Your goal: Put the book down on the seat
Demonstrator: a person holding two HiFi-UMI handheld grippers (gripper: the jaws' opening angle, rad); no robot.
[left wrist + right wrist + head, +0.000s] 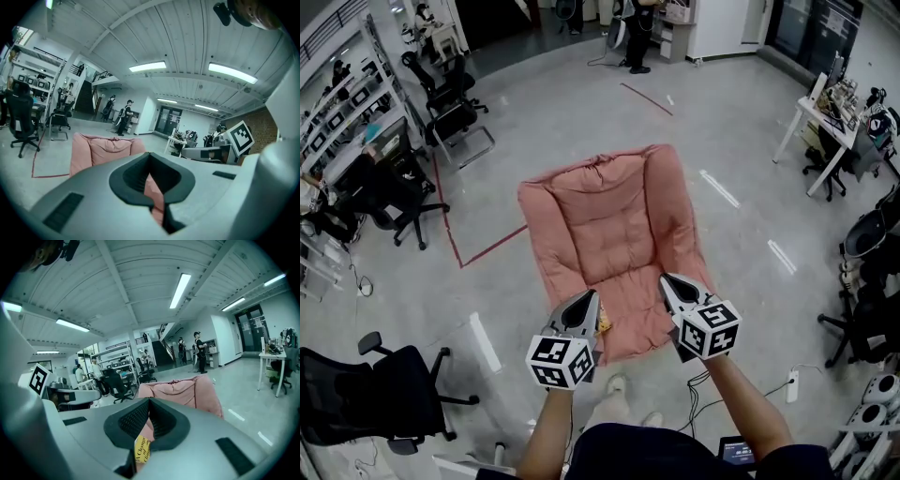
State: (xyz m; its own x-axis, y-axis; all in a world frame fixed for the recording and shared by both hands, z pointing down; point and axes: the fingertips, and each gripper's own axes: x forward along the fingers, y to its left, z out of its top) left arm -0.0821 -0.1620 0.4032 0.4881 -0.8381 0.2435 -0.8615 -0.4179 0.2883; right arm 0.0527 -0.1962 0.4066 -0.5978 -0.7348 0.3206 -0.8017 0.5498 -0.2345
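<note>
Book on the seat, both claws shut.
Head view: the yellow book (605, 322) lay at the pink seat's (609, 216) front edge, just beside the left claw (590, 296); the right claw (667, 279) hovered near. Left gripper view: jaws were together, empty, with the seat beyond. Right gripper view: jaws were together, the book showing below them.
</note>
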